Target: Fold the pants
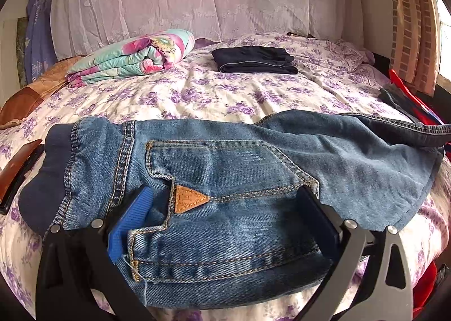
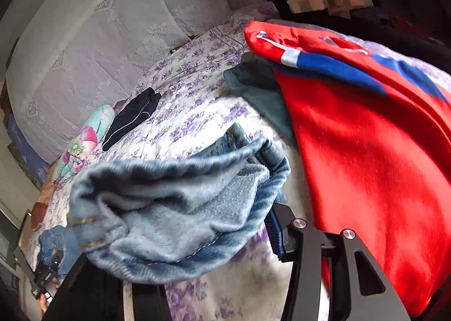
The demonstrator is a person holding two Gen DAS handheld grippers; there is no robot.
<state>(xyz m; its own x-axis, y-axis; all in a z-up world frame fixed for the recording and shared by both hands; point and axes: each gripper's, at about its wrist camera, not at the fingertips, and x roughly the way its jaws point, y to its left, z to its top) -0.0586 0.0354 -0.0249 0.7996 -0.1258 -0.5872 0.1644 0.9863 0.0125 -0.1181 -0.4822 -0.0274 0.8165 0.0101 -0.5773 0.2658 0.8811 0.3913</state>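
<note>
Gripping the jeans [image 1: 225,168] near the back pocket, our left gripper [image 1: 222,214] has its blue pads [image 1: 132,219] wide apart with a fold of denim bunched between them; the far pad presses the cloth, so we read it as clamped. The jeans lie across the near edge of the floral bedsheet [image 1: 197,95], waistband to the left. Our right gripper [image 2: 197,236] carries the leg's cuff end [image 2: 174,208] draped over its fingers; one blue pad [image 2: 274,233] shows, the other is hidden, so we cannot tell if it pinches. A red garment [image 2: 366,152] lies alongside. Folded dark pants [image 1: 253,63] and a flowered quilt [image 1: 135,56] rest farther back.
</note>
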